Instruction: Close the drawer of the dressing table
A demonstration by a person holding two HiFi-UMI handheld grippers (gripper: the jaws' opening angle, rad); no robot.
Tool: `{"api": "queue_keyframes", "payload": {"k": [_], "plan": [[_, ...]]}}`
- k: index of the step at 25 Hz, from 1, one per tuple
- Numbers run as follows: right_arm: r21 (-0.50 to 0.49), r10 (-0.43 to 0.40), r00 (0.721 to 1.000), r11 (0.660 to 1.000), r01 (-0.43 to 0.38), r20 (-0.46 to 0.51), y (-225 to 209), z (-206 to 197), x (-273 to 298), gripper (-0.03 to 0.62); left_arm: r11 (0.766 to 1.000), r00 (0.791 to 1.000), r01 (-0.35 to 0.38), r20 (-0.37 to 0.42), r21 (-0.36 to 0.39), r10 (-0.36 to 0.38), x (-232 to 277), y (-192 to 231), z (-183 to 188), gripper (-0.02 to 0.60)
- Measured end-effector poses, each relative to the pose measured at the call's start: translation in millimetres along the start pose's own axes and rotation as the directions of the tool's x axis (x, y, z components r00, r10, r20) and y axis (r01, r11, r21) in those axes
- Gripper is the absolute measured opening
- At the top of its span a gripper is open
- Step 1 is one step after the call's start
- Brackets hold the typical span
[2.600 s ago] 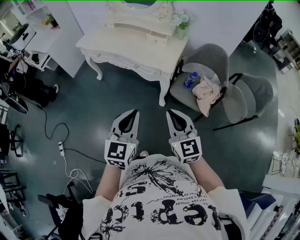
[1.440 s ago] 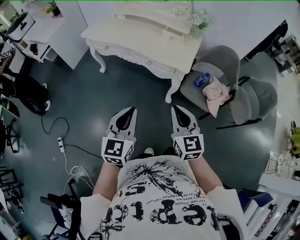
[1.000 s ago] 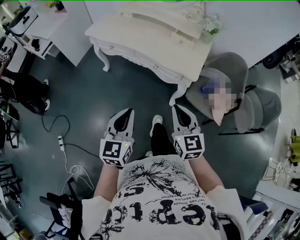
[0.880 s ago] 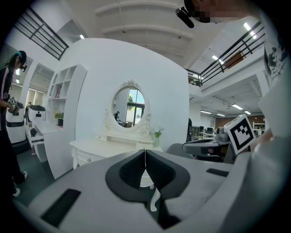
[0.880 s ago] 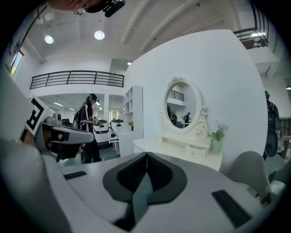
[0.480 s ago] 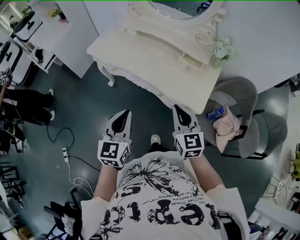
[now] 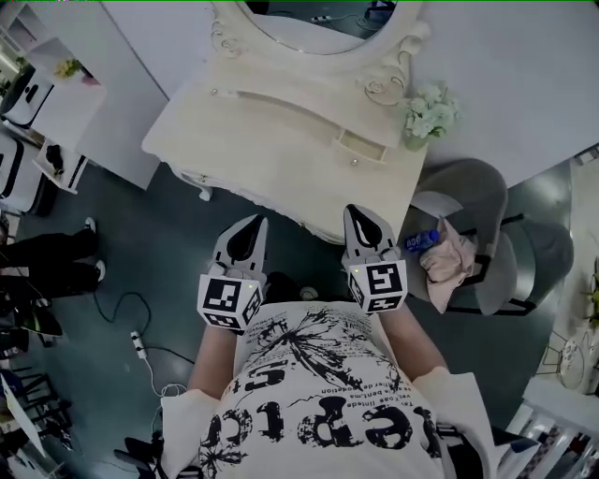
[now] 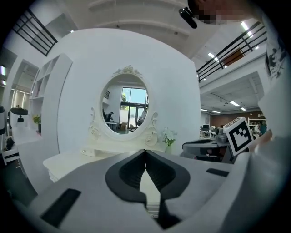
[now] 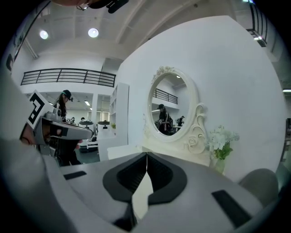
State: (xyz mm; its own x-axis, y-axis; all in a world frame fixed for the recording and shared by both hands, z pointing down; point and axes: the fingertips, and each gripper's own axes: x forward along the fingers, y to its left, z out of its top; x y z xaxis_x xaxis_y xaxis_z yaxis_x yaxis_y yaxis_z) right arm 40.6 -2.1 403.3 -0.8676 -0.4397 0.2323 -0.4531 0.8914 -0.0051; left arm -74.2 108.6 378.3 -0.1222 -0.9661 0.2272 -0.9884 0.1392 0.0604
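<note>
The cream dressing table (image 7: 281,159) with its oval mirror (image 7: 309,23) fills the top of the head view. On the raised shelf, near the right end, a small drawer (image 7: 361,150) stands pulled out a little. Flowers in a vase (image 7: 429,114) stand just right of it. My left gripper (image 7: 259,221) and right gripper (image 7: 353,212) are side by side at the table's front edge, both shut and empty, touching nothing. The left gripper view has its shut jaws (image 8: 145,151) aimed at the mirror (image 8: 128,107). The right gripper (image 9: 146,154) also faces the mirror (image 9: 168,109).
Two grey chairs (image 7: 487,201) stand right of the table, with a blue bottle (image 7: 418,241) and a pink cloth (image 7: 451,264) on the nearer seat. A white shelf unit (image 7: 80,94) stands at left. A cable and power strip (image 7: 140,341) lie on the dark floor.
The person has walked up to the dressing table, which now sits much closer and larger. Both grippers came forward together, still shut, from open floor to the table's front edge.
</note>
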Motion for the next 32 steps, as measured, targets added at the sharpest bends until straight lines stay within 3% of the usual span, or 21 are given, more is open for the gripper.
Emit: {"api": "queue_keyframes", "payload": {"k": [6,13,16,20,26,29,32], "plan": [[0.032,-0.143,0.989,0.989,0.144,-0.046,-58,-9,27,0.017,0.994,0.993,0.111,-0.036,0.005,-0.111,71,13,6,0.018],[0.091,-0.301,0.947,0.946,0.311,-0.112,-104,-17,79,0.017,0.966,0.965,0.258,-0.061,0.025,-0.256,166,54,23,0.02],[0.129,-0.366,0.92,0.914,0.384,-0.145,-115,-21,102,0.017,0.941,0.938,0.338,-0.082,0.016,-0.336,205,70,28,0.018],[0.184,-0.454,0.873,0.856,0.483,-0.177,-129,-26,125,0.017,0.892,0.887,0.452,-0.123,0.032,-0.445,250,80,27,0.018],[0.237,-0.501,0.831,0.8,0.551,-0.24,-134,-53,145,0.017,0.818,0.815,0.572,-0.154,0.059,-0.558,296,82,20,0.019],[0.276,-0.495,0.818,0.776,0.568,-0.292,-132,-73,151,0.017,0.8,0.795,0.597,-0.175,0.056,-0.581,303,80,13,0.018],[0.298,-0.459,0.819,0.774,0.559,-0.344,-130,-93,160,0.017,0.793,0.783,0.608,-0.184,0.022,-0.595,305,74,4,0.018]]}}
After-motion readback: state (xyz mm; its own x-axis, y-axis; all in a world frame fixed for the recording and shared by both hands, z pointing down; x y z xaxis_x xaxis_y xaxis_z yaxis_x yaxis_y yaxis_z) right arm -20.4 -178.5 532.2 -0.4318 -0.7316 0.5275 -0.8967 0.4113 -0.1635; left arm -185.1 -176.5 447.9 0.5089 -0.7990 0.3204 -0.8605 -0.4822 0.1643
